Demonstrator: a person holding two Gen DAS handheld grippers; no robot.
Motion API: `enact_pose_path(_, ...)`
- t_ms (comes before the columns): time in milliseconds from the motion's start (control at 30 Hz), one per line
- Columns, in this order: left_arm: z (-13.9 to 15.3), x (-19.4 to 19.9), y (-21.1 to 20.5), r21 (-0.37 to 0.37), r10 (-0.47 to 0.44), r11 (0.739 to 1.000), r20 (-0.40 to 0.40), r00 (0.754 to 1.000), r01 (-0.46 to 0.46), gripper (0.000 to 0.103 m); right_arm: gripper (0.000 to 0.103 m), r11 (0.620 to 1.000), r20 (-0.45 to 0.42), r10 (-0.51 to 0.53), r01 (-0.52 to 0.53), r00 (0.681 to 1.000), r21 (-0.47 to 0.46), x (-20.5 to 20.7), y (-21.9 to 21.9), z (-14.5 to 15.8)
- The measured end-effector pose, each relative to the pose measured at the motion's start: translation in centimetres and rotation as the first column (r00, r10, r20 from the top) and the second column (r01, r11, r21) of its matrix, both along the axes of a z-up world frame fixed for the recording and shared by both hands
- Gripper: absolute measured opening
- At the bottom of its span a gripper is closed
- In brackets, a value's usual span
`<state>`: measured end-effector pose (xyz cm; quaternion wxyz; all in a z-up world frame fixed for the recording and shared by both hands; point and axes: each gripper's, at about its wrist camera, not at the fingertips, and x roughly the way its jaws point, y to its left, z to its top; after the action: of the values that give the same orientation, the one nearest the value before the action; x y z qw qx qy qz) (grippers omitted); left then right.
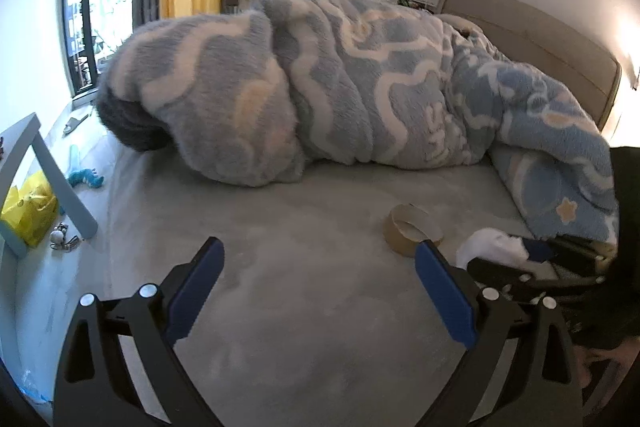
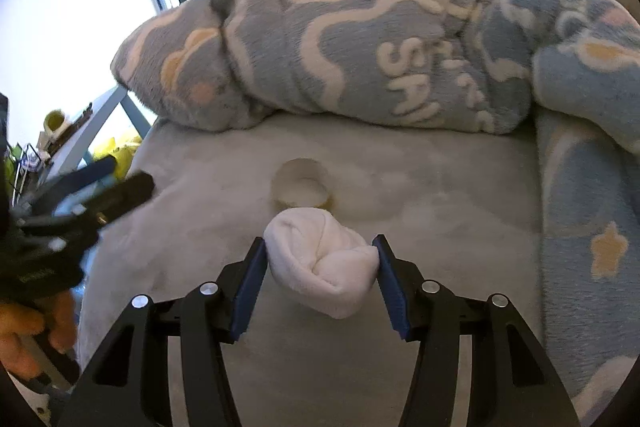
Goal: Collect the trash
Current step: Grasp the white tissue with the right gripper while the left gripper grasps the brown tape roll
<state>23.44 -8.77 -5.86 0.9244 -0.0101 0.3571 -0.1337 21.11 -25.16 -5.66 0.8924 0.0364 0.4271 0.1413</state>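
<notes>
Left wrist view: left gripper (image 1: 318,259) hangs over the grey bed (image 1: 280,227), jaws spread wide, nothing between them. Tape roll (image 1: 412,230) lies on the bed just beyond its right jaw, short of the rolled blue blanket (image 1: 340,83). White wad (image 1: 494,245) shows beside the roll, partly hidden by the other tool. Yellow bag (image 1: 30,207) sits on the floor off the bed's left edge. Right wrist view: right gripper (image 2: 320,261) has its jaws closed onto the white wad (image 2: 324,267), pads touching both sides; wad appears lifted off the bed, the tape roll (image 2: 302,187) just behind it. Judgement: keep the squeeze even since soft stuff slips, and carry it clear of the blanket.
</notes>
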Motion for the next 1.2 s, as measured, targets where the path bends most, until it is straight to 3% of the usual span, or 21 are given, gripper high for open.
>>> enact_pose_path(100,-0.8,0.7,-1.6,0.001,-0.023,1.0,-0.027,0.999,0.023,0.084,0.055,1.0,0.01,-0.012,0.012,1.0,0.021,0.0,-1.3,0.5)
enact_pose_path(500,-3.3,2.2,-7.4,0.035,-0.104,0.993,-0.115,0.988,0.109,0.076,0.055,0.99,0.069,-0.072,0.063,0.995,0.126,-0.8,-6.4,3.2)
enact_pose_path(667,-4.5,3.1,-9.1,0.068,-0.115,0.99,-0.158,0.981,0.127,0.067,0.055,0.984,0.063,-0.072,0.061,0.995,0.168,-1.0,-7.3,3.3)
enact_pose_path(1200,-5.9,6.3,-10.7,0.038,-0.148,0.987,-0.204,0.968,0.159,0.053,0.055,0.979,0.046,-0.087,0.077,0.995,0.19,-1.4,-9.6,3.0)
